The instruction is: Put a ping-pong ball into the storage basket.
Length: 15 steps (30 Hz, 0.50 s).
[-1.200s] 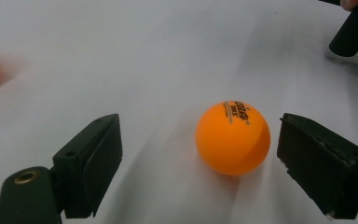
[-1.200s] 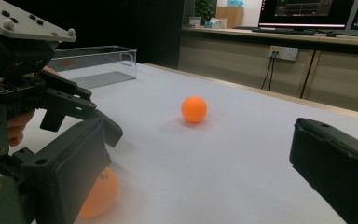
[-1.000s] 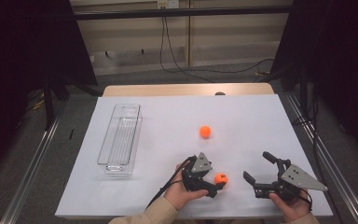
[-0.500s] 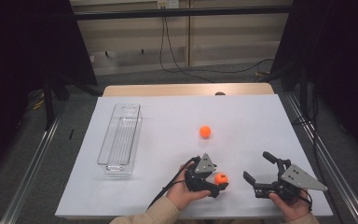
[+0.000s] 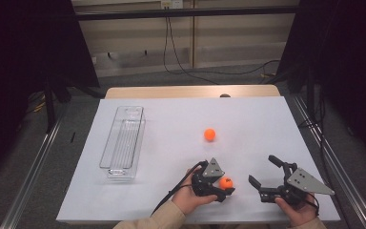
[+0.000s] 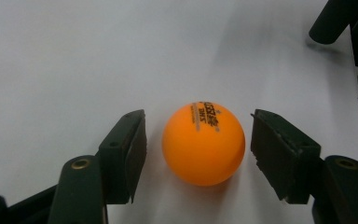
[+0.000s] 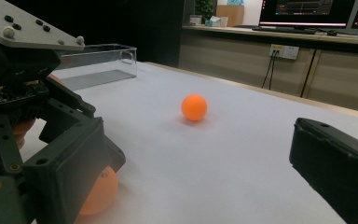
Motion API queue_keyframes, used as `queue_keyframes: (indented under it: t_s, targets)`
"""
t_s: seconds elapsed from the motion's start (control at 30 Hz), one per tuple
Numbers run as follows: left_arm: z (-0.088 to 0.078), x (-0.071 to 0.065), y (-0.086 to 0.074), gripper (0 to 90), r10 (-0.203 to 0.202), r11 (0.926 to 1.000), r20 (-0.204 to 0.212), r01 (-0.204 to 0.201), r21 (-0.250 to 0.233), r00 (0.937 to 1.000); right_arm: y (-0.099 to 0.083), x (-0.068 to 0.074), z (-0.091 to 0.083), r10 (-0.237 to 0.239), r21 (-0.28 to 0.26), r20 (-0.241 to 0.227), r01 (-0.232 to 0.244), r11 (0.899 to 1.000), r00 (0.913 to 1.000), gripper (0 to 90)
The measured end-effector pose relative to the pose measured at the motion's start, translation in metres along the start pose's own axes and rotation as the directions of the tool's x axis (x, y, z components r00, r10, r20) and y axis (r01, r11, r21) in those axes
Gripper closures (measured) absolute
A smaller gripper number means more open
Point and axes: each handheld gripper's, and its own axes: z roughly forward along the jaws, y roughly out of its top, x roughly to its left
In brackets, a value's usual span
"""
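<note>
An orange ball (image 5: 227, 182) (image 6: 203, 142) with black print lies on the white table sheet (image 5: 171, 124) near the front edge. My left gripper (image 5: 224, 184) (image 6: 199, 117) straddles it. Its jaws have just been closing, and a thin gap still shows on each side between the pads (image 6: 131, 151) and the ball. A second orange ball (image 5: 210, 134) (image 7: 194, 107) rests farther back, mid-table. My right gripper (image 5: 263, 170) (image 7: 200, 154) stands open and empty just right of the left one, with the first ball (image 7: 98, 191) half hidden behind its jaw.
A clear plastic tray (image 5: 123, 143) (image 7: 98, 58) lies lengthwise on the left part of the sheet. A wooden table edge (image 5: 190, 91) runs along the back. Metal rails (image 5: 33, 171) flank the table, and cables hang on the wall behind.
The left gripper's jaws have narrowed around the near orange ball. Both hands and the far ball stay where they were.
</note>
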Motion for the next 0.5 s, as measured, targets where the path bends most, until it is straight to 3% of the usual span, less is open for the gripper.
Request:
queue_keyframes:
  t_s: [0.5]
  targets:
    - [0.0025,-0.0012,0.0007,43.4,0.007,0.9997,0.001,-0.007,0.022,1.0,-0.0003,0.0003,0.0005,0.0,0.001,-0.001,0.0,1.0,1.0,3.5]
